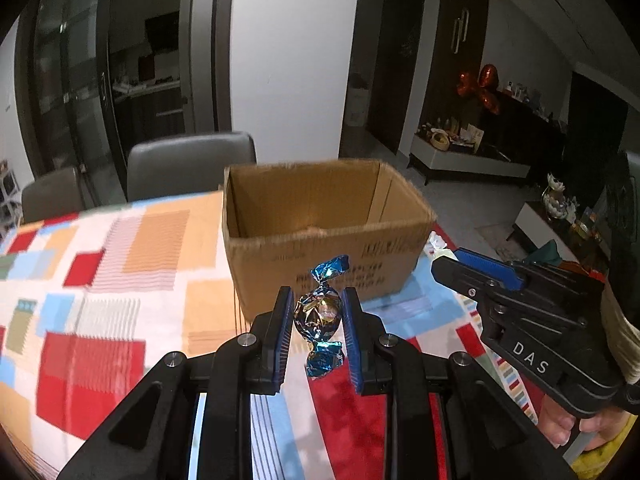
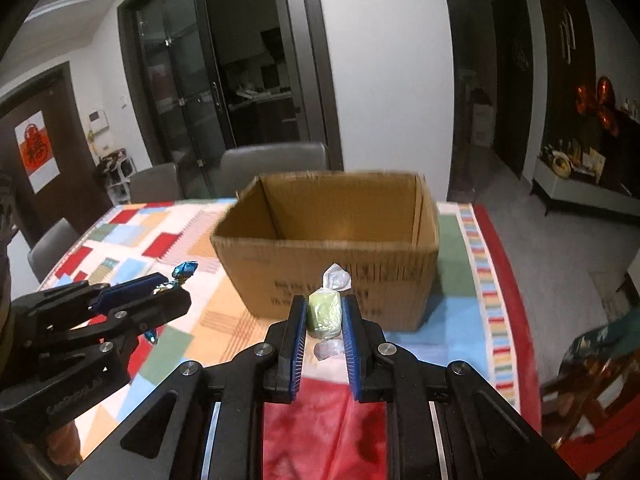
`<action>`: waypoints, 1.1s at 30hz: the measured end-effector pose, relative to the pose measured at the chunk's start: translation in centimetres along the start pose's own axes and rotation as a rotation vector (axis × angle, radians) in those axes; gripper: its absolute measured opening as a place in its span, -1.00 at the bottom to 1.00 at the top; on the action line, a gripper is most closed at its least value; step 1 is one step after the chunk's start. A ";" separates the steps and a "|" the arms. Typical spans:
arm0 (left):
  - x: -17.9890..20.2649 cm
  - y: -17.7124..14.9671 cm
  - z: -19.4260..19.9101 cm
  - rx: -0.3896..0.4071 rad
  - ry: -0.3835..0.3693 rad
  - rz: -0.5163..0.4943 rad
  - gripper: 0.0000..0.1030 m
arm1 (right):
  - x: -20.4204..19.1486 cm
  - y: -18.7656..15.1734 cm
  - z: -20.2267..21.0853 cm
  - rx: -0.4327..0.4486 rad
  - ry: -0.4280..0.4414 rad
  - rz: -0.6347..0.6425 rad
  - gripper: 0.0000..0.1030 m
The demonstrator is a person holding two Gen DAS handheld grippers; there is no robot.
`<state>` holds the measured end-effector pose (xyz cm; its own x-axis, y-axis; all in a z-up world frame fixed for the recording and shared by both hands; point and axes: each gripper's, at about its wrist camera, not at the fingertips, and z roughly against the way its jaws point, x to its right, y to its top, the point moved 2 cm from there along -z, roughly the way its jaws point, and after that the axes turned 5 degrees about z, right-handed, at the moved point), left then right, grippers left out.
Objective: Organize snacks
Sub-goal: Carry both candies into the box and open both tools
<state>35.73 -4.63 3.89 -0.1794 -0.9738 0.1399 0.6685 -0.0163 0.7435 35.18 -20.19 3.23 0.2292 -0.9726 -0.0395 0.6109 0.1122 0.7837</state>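
dim dining room, glass doors and grey chairs behind, and a desk under a patchwork cloth of red, orange, blue and white blocks. a cardboard box stands open-topped on the cloth, ahead of both tools and apart from them.

the left gripper is clenched on a blue foil candy, wrapper twists poking out above and below the pads, the piece held upright between them. the right gripper is clamped on a pale green candy in clear wrap, held the same way. in the left view the right gripper sits off to the side, level with the box front; in the right view the left gripper does likewise, with the blue foil candy showing at its tip.

the step looks like carrying both sweets to the box for dropping. doing it well likely means lifting each above the near rim before moving forward, so a twisted end does not catch the cardboard edge, then letting go only once the candy is well over the opening, not on the lip. the two tools are near each other, so going one at a time or keeping them at separate sides of the opening would avoid a bump. the foil may be slippery, so a steady squeeze until over the box seems wise.

inside the box the far and side walls are bare; the floor is mostly hidden by the near wall, so its contents cannot be told.
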 end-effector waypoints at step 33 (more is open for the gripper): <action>-2.0 9.2 -6.9 -0.041 0.106 0.035 0.32 | 4.7 8.1 -6.4 -0.139 -0.106 -0.026 0.25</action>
<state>47.19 -4.39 5.93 -0.0794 -0.9924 0.0937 0.7025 0.0109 0.7116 46.12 -22.57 5.44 0.1353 -0.9907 0.0122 0.7165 0.1063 0.6894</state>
